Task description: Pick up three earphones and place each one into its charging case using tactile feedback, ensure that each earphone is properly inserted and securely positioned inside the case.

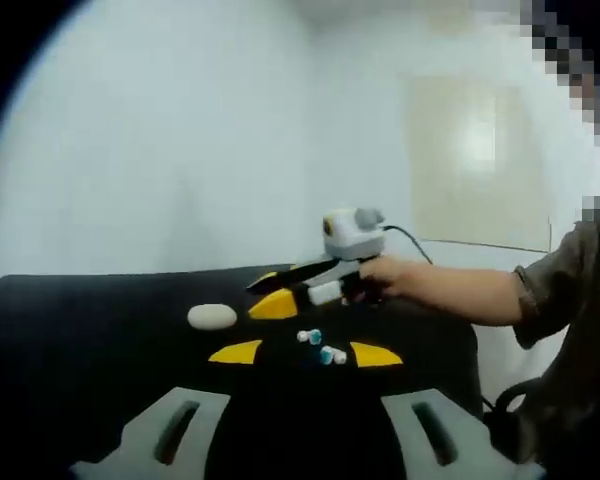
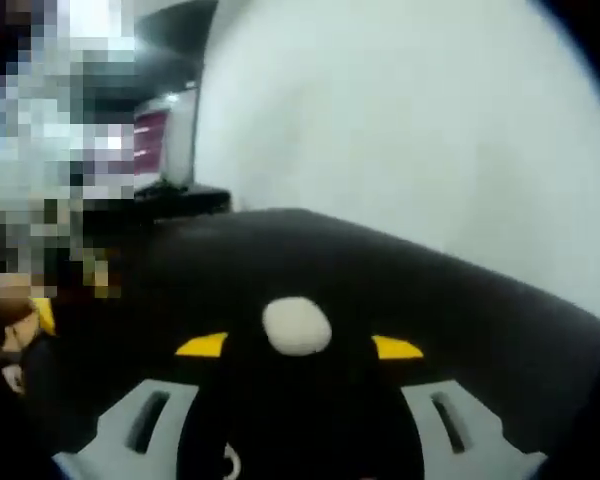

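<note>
Table (image 1: 70, 330) black, cloth-covered, white wall behind. Charging case (image 1: 212, 316), a closed-looking white oval, lying on the table left of centre in the left gripper view; lid state hard to confirm at this size. Earphones (image 1: 322, 347) loose on the cloth, small white-and-teal pieces clustered between the yellow-tipped jaws, well apart from the case. Count uncertain: at least two separate bits visible, a third not resolvable.

Left gripper (image 1: 305, 352) spread wide, nothing between the jaws, held back and low, probably to keep both earphones and case in sight. Right gripper (image 1: 280, 292) reaching in from the right side of the same view, gripped by a hand (image 1: 380, 280), nose aimed toward the case. In the right gripper view, case (image 2: 297, 326) centred between the yellow tips of that gripper (image 2: 298, 347), jaws spread to either side, not touching it. Likely lined up that way to steady or open the case first.

No earphone picked up yet; task judged at its start. Risk: small earphones easily nudged on cloth.
</note>
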